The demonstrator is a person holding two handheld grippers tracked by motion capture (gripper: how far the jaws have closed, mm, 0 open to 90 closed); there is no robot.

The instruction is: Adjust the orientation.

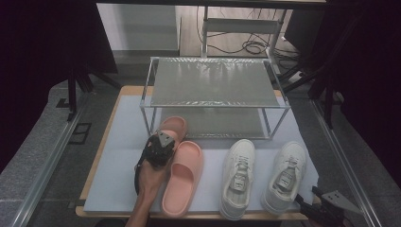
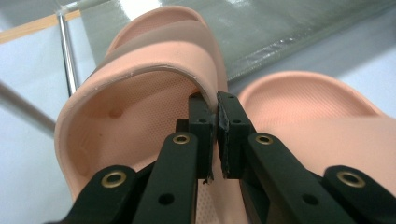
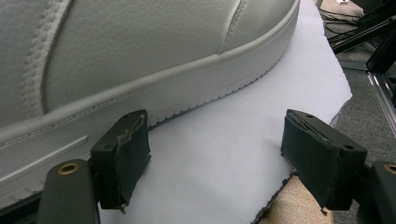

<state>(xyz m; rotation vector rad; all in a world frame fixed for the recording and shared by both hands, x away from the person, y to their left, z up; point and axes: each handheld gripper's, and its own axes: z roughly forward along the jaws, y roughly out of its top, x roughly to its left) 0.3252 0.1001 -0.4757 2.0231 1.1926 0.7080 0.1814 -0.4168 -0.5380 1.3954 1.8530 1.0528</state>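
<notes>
My left tool [image 2: 217, 122] is clamped on the strap edge of one pink rubber slide sandal [image 2: 140, 116], its toe just under the two-tier metal shoe rack [image 1: 213, 90]. My right tool [image 3: 219, 158] gapes wide, holding nothing, beside the white leather sneaker [image 3: 140, 56] nearer the rack's right end.

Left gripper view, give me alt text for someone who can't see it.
The left gripper is shut on the strap edge of a pink slide, toe toward a metal rack. A second pink slide lies beside it on the pale mat.
</notes>
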